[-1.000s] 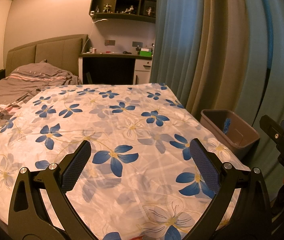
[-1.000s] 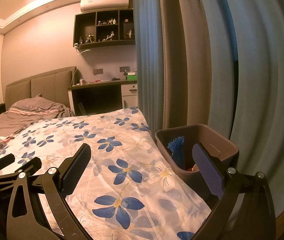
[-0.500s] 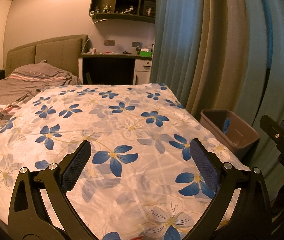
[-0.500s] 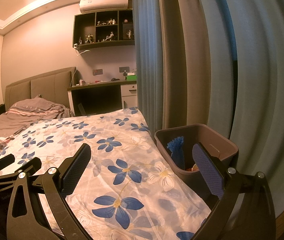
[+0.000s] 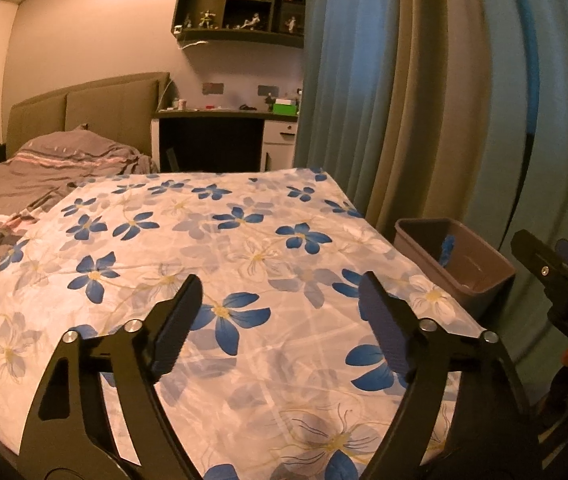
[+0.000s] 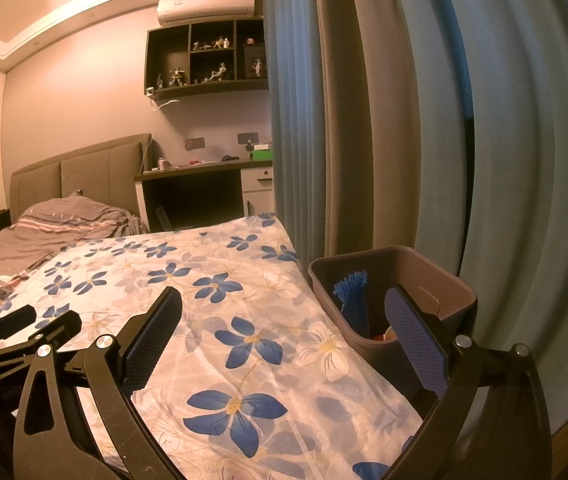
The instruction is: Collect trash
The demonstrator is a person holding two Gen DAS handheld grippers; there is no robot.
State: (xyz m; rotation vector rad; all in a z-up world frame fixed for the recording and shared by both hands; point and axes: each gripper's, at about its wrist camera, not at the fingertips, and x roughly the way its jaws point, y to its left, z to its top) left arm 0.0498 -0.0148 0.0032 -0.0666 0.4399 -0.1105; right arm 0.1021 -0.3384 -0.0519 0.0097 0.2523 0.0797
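left gripper (image 5: 279,312) hangs over the flowered sheet (image 5: 243,248), jaws closing at this moment with nothing between them, only cloth behind the gap. right gripper (image 6: 284,320) has its jaws wide apart, also empty, pads clear of everything.

we see no loose trash on the sheet in either view. the trash that shows sits in the brown bin (image 6: 448,276), just beside the bed's right edge, against the curtain (image 6: 364,120): a blue frilly piece (image 6: 352,296) leaning on the near wall, something orange-red low down, too hidden to name.

risks as we judge them: the left jaws close on nothing, so if they dip while closing they could pinch the sheet and drag it. the right gripper's far finger overlaps the bin in the picture, so a careless swing could knock the bin or tip it. the two grippers are close side by side, each shows at the other's frame edge, so they may bump.

views: right wrist looks down into the bin, showing the blue piece in full and the orange bit; left wrist sees the bin (image 5: 480,268) side-on, only a blue sliver. left wrist shows more of the sheet's left side and the grey bedding (image 5: 43,172). right wrist shows the air conditioner (image 6: 205,6) above the shelf (image 6: 203,60); in the left view it is all but cut off.
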